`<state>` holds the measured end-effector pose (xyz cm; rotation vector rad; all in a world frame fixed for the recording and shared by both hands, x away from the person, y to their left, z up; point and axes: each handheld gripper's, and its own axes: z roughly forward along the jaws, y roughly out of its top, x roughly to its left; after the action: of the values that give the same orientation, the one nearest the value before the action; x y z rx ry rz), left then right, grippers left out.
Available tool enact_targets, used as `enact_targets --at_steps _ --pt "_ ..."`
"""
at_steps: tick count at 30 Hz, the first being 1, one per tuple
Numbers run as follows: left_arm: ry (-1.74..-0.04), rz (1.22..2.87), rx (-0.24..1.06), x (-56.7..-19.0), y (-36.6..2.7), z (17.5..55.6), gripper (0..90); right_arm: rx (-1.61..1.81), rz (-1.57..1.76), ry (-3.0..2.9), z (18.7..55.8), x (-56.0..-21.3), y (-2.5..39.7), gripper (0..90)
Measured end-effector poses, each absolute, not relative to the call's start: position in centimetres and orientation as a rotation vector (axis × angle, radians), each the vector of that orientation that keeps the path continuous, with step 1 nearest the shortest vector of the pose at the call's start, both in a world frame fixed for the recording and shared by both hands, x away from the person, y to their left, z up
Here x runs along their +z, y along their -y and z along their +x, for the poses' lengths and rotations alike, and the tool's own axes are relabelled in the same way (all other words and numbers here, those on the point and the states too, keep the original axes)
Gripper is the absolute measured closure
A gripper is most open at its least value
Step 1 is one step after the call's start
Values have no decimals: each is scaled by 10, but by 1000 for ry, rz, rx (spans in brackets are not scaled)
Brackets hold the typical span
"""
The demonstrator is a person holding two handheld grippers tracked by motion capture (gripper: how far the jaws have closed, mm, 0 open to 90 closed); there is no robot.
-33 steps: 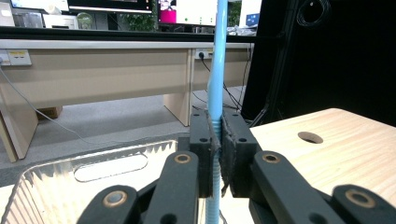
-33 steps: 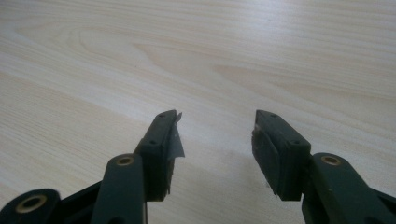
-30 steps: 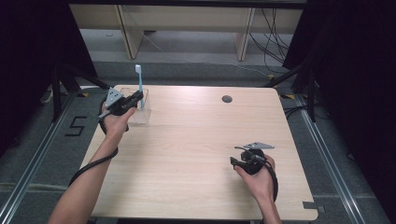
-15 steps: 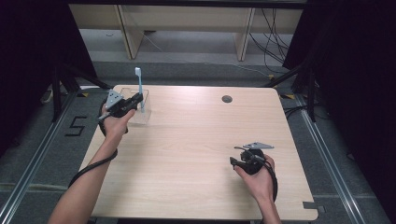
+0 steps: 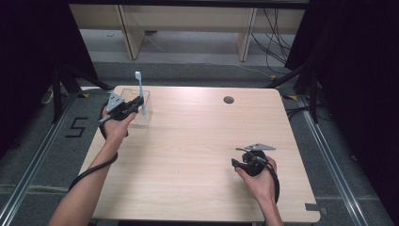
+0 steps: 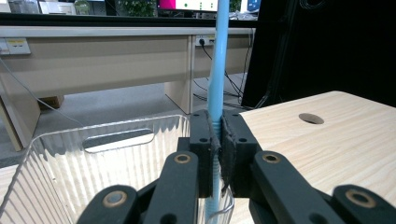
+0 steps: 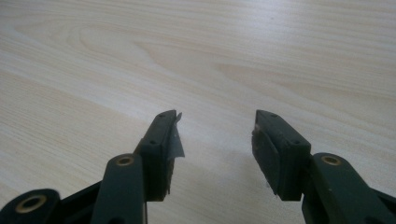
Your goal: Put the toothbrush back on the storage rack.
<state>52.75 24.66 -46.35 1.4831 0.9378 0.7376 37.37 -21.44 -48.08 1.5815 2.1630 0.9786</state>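
At the upper left of the high view, the left gripper (image 5: 137,104), clamped on the upright blue toothbrush (image 5: 139,89) over the clear bin (image 5: 147,94), should lower straight before releasing, while the right gripper (image 5: 239,163) rests wide open and empty at lower right.

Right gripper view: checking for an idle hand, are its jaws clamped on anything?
No, the right gripper has its jaws apart over bare table.

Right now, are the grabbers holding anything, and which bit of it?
The left gripper clamps a light blue toothbrush low on its handle, upright over the clear ribbed bin. The right gripper is open and holds nothing.
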Motion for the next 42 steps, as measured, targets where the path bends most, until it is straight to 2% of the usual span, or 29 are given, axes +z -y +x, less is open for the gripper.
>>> enact_targets --at_steps 42 --pt "-939 1539 751 -473 -246 518 804 946 1577 -2176 373 -481 213 505"
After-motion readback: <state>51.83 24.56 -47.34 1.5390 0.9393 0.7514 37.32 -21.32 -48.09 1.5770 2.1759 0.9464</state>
